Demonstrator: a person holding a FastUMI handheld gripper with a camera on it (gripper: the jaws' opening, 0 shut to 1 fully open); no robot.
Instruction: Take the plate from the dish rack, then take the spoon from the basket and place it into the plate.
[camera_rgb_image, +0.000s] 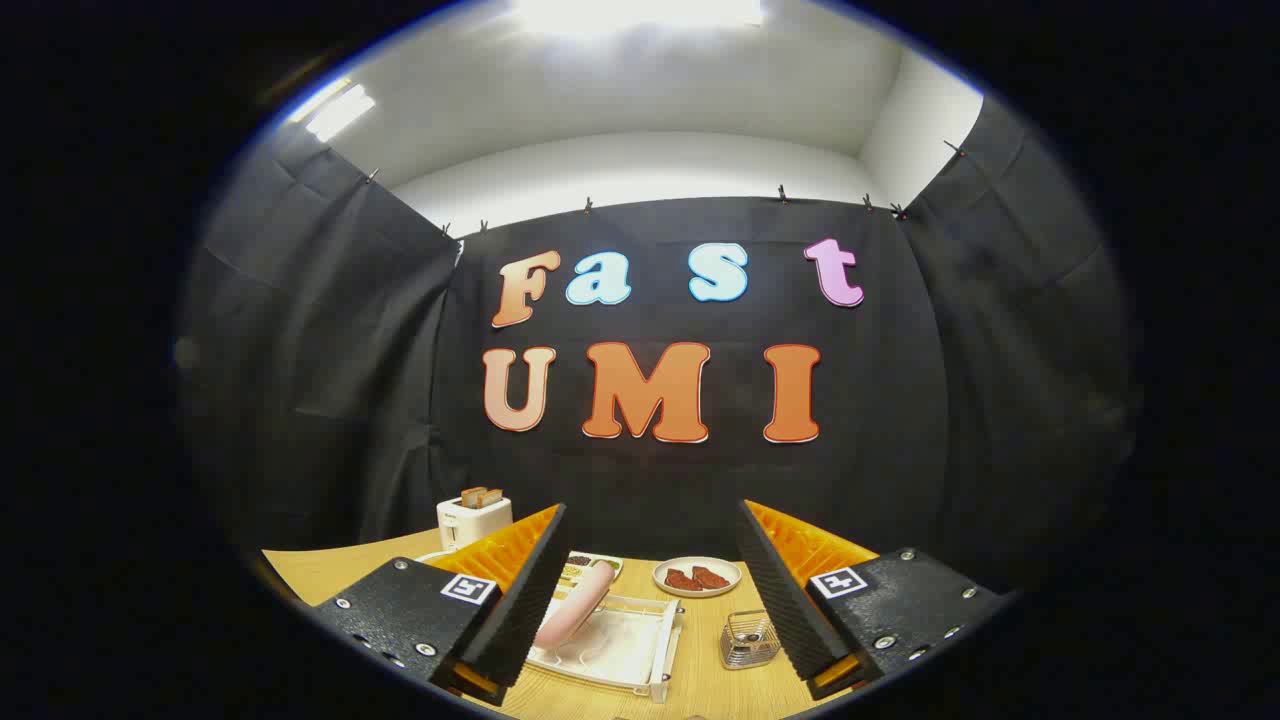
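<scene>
A pink plate stands on edge, leaning, at the left side of a white dish rack on the wooden table. A small wire basket sits to the right of the rack, close to my right finger; I cannot make out a spoon in it. My gripper is open and held above the table, its fingers spread wide with nothing between them. The rack and the basket lie below, in the gap between the fingers, and the left finger covers the rack's left edge.
Beyond the rack lies a white plate with brown food pieces. A small tray of dark items sits to that plate's left. A white toaster holding toast stands at the back left on the table.
</scene>
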